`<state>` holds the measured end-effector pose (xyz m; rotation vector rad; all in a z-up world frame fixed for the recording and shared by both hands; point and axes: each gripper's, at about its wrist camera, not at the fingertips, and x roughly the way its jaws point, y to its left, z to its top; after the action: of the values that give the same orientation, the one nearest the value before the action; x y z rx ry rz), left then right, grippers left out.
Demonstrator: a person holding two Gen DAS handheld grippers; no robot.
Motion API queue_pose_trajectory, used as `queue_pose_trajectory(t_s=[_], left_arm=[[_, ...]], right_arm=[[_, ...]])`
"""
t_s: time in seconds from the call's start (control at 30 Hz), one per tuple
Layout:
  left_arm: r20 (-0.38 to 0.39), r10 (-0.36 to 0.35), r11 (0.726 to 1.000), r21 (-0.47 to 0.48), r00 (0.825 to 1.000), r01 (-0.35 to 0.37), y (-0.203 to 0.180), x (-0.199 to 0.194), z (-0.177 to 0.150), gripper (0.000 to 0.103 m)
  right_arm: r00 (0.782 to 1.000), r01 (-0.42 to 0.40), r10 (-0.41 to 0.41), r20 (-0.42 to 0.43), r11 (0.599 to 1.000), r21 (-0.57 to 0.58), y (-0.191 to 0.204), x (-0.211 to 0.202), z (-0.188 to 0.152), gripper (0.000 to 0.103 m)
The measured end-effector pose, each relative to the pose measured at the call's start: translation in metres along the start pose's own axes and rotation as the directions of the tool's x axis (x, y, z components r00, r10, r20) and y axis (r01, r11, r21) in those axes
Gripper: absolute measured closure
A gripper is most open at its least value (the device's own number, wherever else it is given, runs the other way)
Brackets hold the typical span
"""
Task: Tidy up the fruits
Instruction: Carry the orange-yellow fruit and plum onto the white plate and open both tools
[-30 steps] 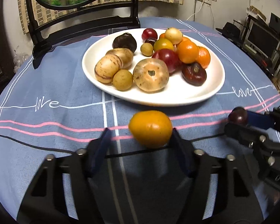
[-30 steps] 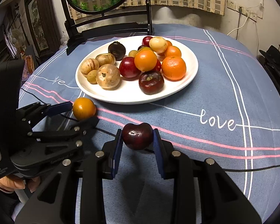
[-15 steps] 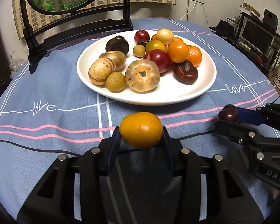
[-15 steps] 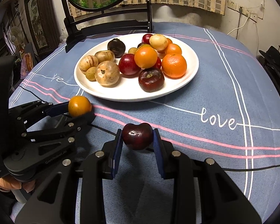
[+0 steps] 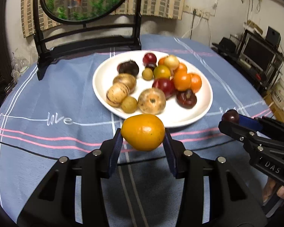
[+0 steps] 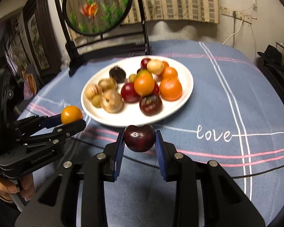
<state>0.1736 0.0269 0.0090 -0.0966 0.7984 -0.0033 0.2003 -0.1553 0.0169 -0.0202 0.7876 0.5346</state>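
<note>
My left gripper (image 5: 143,145) is shut on a yellow-orange fruit (image 5: 143,131), held off the blue tablecloth just short of the white plate (image 5: 202,111). My right gripper (image 6: 139,144) is shut on a dark red plum (image 6: 139,137), also lifted, in front of the plate (image 6: 187,87). The plate holds several fruits: oranges, red plums, dark mangosteens and pale striped ones. Each gripper shows in the other's view: the right gripper (image 5: 229,120) with its plum (image 5: 230,116) at the right, the left gripper (image 6: 73,120) with its yellow fruit (image 6: 71,114) at the left.
A black stand with a round fish picture (image 5: 81,0) rises at the table's far side behind the plate. The blue tablecloth (image 6: 236,102) bears pink and white lines. Shelves with electronics (image 5: 259,56) stand off the table at the right. A hand (image 6: 7,187) holds the left gripper's handle.
The left gripper closed on the yellow-orange fruit and lifted it off the cloth. The right gripper rose with the plum. Both views tilted up, and the plate now sits farther away in each.
</note>
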Motion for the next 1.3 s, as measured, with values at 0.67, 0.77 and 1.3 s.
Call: queue_pose_trajectory(t_s=[0.67, 0.77, 1.3], left_arm=[[0.019, 0.016, 0.999, -0.031, 1.000, -0.015, 0.001, 0.044, 0.084, 0.059], [0.007, 0.020, 0.999, -0.040, 1.000, -0.020, 0.003, 0.059, 0.090, 0.059], [0.028, 0.057, 0.996, -0.066, 0.998, -0.055, 0.013, 0.060, 0.097, 0.020]], right_arm=[[0.997, 0.038, -0.040, 0.071, 0.999, 0.036, -0.019, 0.046, 0.068, 0.070], [0.998, 0.031, -0.035, 0.059, 0.998, 0.061, -0.026, 0.062, 0.075, 0.070], [1.000, -0.022, 0.021, 0.006, 0.986, 0.163, -0.053, 0.067, 0.090, 0.041]])
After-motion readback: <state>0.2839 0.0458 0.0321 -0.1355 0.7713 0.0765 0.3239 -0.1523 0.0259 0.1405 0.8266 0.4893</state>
